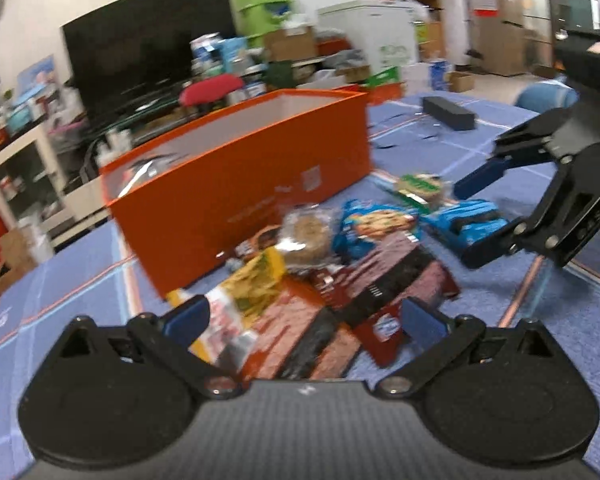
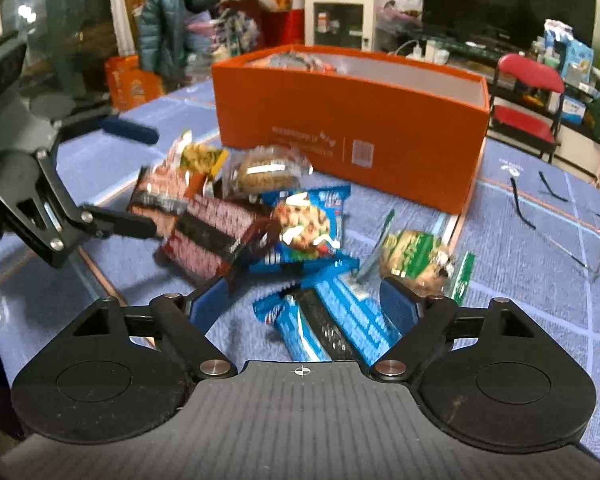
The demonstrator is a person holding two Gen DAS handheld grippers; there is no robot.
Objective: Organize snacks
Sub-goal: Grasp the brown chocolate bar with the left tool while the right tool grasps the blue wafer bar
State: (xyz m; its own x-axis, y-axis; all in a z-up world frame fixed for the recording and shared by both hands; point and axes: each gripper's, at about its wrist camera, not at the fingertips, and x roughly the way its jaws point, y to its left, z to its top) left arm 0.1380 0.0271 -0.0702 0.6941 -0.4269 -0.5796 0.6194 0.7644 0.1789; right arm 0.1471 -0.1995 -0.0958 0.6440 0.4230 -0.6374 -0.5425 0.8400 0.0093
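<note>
Both jaws spread, empty; I lower the right gripper (image 2: 304, 300) squarely astride the blue pack (image 2: 332, 320) before the box (image 2: 352, 120), then pinch.

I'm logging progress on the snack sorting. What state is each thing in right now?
Orange box: lidless, upright, some packets already inside at one end.
Left hand-held gripper: open, above the red-brown packet, holding nothing.
Right hand-held gripper: open, over the blue cookie packet, not gripping it.
Snack pile: loose on the blue tablecloth, unsorted.
</note>
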